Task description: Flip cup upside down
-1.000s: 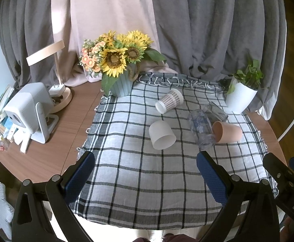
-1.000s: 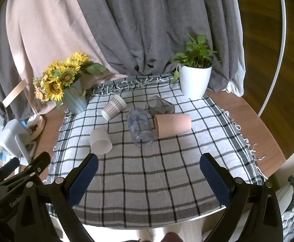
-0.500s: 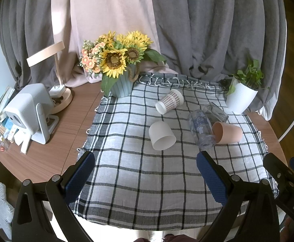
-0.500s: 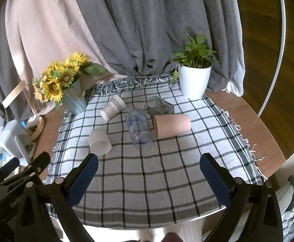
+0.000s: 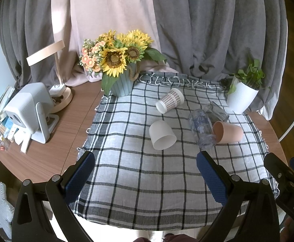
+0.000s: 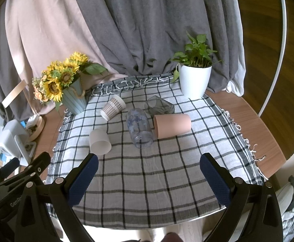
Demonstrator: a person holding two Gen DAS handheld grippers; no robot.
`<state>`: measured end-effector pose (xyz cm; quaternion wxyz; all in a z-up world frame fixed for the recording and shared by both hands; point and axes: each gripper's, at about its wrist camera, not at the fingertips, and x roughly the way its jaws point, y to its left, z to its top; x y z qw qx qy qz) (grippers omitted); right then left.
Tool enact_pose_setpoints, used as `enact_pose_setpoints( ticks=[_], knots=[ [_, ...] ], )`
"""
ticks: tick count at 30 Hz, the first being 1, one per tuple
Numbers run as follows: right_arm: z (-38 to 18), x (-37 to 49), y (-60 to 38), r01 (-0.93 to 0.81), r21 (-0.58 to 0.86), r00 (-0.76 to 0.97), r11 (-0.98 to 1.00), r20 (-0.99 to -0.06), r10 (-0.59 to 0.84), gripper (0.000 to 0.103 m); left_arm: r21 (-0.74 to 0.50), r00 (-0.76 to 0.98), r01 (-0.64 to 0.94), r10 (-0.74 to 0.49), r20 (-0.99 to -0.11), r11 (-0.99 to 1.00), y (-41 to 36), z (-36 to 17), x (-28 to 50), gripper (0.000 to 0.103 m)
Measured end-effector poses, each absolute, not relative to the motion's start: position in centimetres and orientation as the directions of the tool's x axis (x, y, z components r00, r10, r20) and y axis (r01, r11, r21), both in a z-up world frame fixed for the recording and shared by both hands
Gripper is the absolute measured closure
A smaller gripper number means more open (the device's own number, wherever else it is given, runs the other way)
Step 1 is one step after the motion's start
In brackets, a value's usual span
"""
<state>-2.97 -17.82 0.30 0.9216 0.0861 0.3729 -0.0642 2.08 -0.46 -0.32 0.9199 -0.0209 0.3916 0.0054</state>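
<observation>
My left gripper and right gripper are both spread wide, holding nothing. Five cups lie on their sides on the checked cloth; the white cup is nearest.

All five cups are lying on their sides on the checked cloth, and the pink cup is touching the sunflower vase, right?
Not quite. The pink cup lies far from the sunflower vase; it rests by the clear printed cup, near the dark glass cup. The right wrist view shows this. The rest holds: all five cups lie on their sides on the checked cloth.
</observation>
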Motion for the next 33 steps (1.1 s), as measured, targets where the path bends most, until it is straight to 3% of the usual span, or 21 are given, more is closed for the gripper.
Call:
enact_pose_setpoints(
  ticks=[23,33],
  knots=[
    [-0.6,-1.3,-18.2,0.165,0.123,0.7,0.979,-0.714,-0.028,0.002,-0.012,0.672,-0.037,0.017,-0.74,0.999,0.4,-1.3,3.5,0.0],
    [-3.6,5.3,-18.2,0.072,0.157,0.593,0.985,-0.801,0.084,0.002,0.024,0.576,-0.127,0.093,-0.812,0.992,0.0,-3.6,7.6,0.0]
  ],
)
